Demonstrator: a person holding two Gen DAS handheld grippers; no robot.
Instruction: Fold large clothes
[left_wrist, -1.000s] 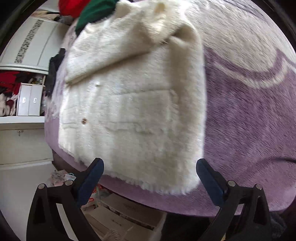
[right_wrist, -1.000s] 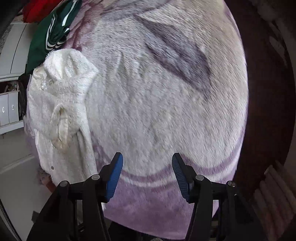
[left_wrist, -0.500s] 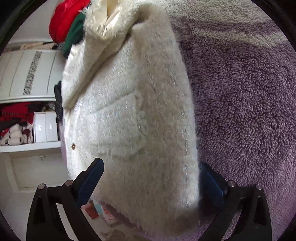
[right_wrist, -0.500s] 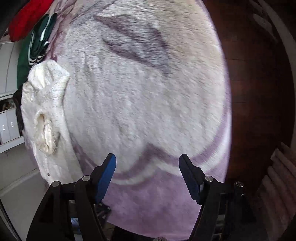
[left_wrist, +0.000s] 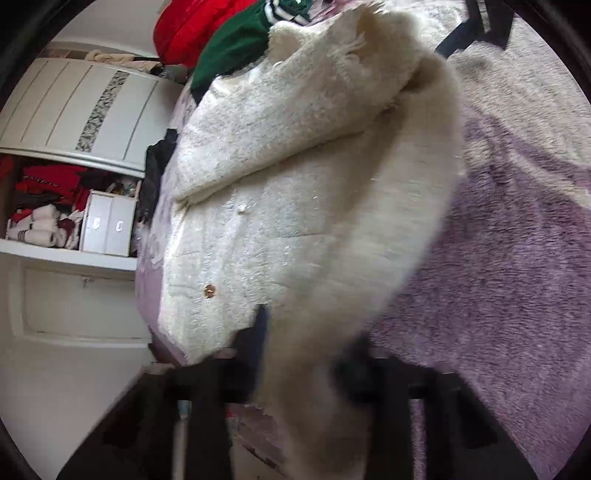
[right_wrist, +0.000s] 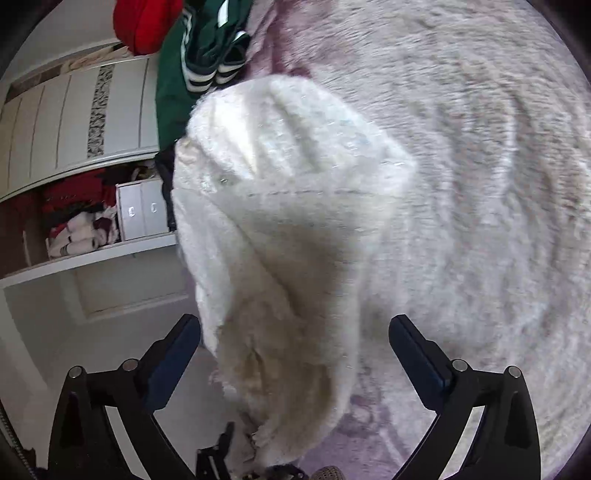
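A cream fuzzy jacket (left_wrist: 295, 221) lies on the purple blanket (left_wrist: 509, 295) near the bed's left edge, its collar end far away. My left gripper (left_wrist: 306, 339) is blurred at the near hem. Its jaws are closing, and the hem's right-hand fold is pinched between them and lifted. In the right wrist view the same jacket (right_wrist: 288, 206) bulges up between the fingers of my right gripper (right_wrist: 295, 350). Those jaws are opening wide, and the pads stand clear of the cloth. A dark piece at the top of the left wrist view seems to be the right gripper (left_wrist: 476, 29).
A red garment (left_wrist: 192, 29) and a green one with white stripes (left_wrist: 236, 48) are piled beyond the jacket. Left of the bed stands a white wardrobe (left_wrist: 74, 110) with a shelf of clothes and two white boxes (left_wrist: 107, 229). Floor clutter lies below the bed edge.
The left gripper went from wide open around the hem to closed on it, and the fold has risen. The right gripper swung left over the jacket and opened wider.
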